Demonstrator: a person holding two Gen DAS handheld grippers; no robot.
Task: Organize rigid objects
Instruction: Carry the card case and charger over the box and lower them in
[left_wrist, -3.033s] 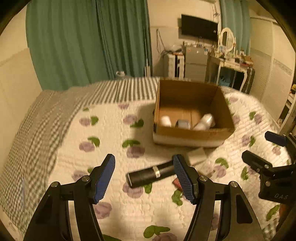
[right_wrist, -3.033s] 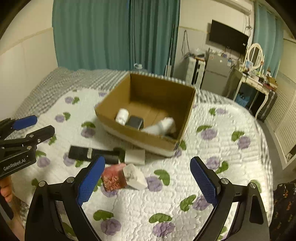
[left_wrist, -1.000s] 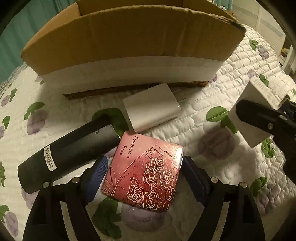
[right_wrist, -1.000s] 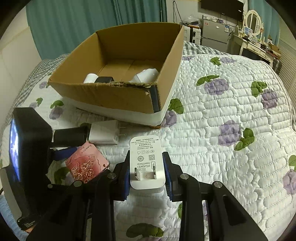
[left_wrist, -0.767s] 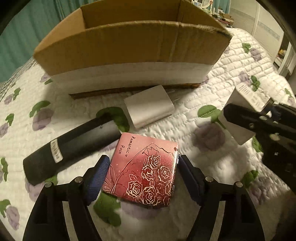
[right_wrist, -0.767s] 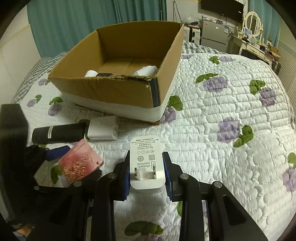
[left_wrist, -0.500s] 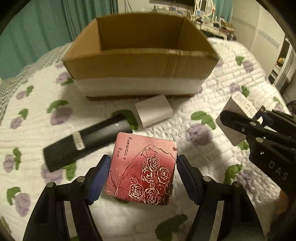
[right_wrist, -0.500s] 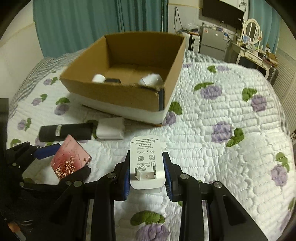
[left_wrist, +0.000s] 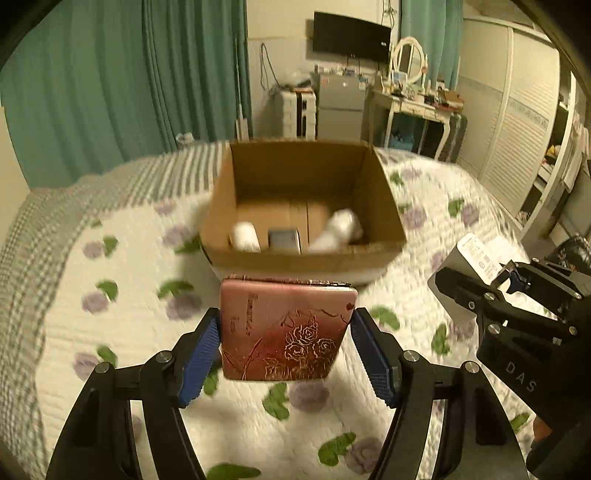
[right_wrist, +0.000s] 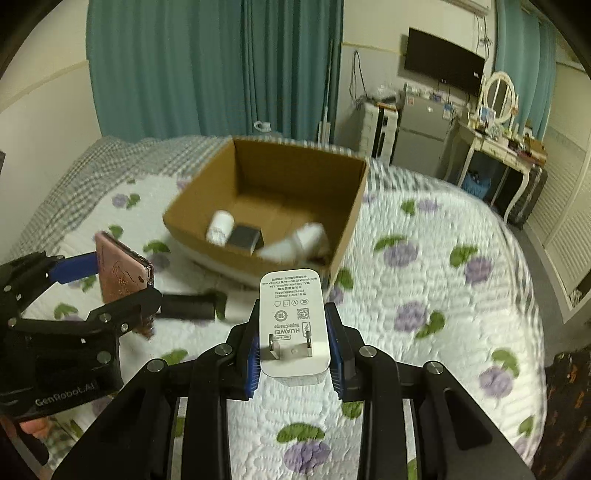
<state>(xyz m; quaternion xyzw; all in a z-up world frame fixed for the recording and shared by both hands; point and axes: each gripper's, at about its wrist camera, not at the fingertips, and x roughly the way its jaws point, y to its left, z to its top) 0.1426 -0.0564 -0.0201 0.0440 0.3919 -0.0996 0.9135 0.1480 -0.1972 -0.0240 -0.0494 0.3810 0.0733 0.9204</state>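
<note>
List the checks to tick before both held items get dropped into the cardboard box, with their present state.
1. Left hand-held gripper clamped on the pink rose case: ok.
2. Right hand-held gripper clamped on the white charger: ok.
3. Cardboard box open on top: ok.
4. Free floor space inside, beside the white bottle: ok.
5. Either item above the box opening: not ok, both short of the near wall.
6. Black tube on the quilt: not ok.

Open brown cardboard box (right_wrist: 354, 192) sits on floral quilted bed (right_wrist: 443, 280); black cylindrical tube (right_wrist: 186, 306) lies on quilt in front, w/ box behind.
</note>
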